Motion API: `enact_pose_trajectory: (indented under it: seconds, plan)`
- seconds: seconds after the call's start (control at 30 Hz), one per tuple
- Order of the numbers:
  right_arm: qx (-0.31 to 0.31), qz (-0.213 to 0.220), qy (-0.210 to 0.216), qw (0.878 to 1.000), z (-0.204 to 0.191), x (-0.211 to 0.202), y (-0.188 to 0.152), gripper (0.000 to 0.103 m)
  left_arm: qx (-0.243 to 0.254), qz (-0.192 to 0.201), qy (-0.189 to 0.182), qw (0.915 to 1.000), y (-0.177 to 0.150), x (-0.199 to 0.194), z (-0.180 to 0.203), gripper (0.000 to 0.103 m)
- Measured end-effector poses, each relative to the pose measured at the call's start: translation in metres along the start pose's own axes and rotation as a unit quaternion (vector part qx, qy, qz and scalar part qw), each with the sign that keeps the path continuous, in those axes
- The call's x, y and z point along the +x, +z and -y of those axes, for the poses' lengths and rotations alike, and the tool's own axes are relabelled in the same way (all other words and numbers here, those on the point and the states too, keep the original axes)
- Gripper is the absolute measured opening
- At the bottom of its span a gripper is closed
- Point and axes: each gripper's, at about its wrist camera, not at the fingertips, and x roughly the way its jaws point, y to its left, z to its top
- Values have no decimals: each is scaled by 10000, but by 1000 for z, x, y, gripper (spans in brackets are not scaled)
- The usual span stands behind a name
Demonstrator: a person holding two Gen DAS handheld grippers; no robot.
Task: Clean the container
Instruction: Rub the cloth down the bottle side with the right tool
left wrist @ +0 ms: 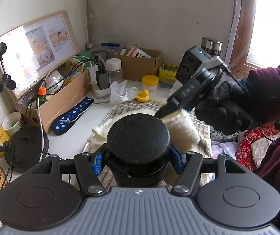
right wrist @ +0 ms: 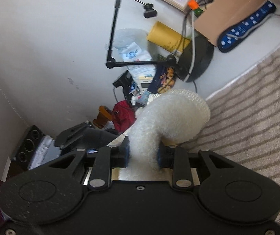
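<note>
A black round-lidded container (left wrist: 139, 143) stands upright between the blue pads of my left gripper (left wrist: 138, 159), which is shut on its body. Behind it a fluffy white cloth (left wrist: 181, 129) drapes against the lid's far right edge. My right gripper (left wrist: 164, 113), held by a gloved hand (left wrist: 218, 105), comes in from the right with its tips on that cloth. In the right wrist view my right gripper (right wrist: 143, 153) is shut on the white cloth (right wrist: 169, 117), which bulges forward over the striped towel (right wrist: 257, 117). The container is hidden there.
A striped towel (left wrist: 202, 125) lies under the container. Behind it sit a yellow duck (left wrist: 143, 96), a crumpled tissue (left wrist: 120, 91), a yellow-lidded jar (left wrist: 150, 82), cardboard boxes (left wrist: 140, 62), a power strip and a blue spotted pouch (left wrist: 71, 115). A black lamp base (left wrist: 28, 146) stands at left.
</note>
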Motion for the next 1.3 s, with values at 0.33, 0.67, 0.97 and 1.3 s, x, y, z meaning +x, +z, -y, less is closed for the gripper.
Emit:
enact_pose_trajectory:
  seconds: [0.33, 0.67, 0.97, 1.3]
  plan:
    - [131, -233, -583, 9979, 33, 17, -14, 26, 63, -73, 33, 9999, 3, 2, 4, 64]
    - [-12, -196, -1182, 9928, 46, 21, -33, 26, 1324, -334, -469, 9895, 14, 5, 16, 64]
    - [-206, -28, -1242, 9920, 36, 10, -35, 26, 776, -842, 18, 9934, 31, 13, 7, 70]
    - [-377, 47, -1045, 9938, 19, -1, -33, 26, -1319, -778, 611, 9863, 5, 16, -2, 74]
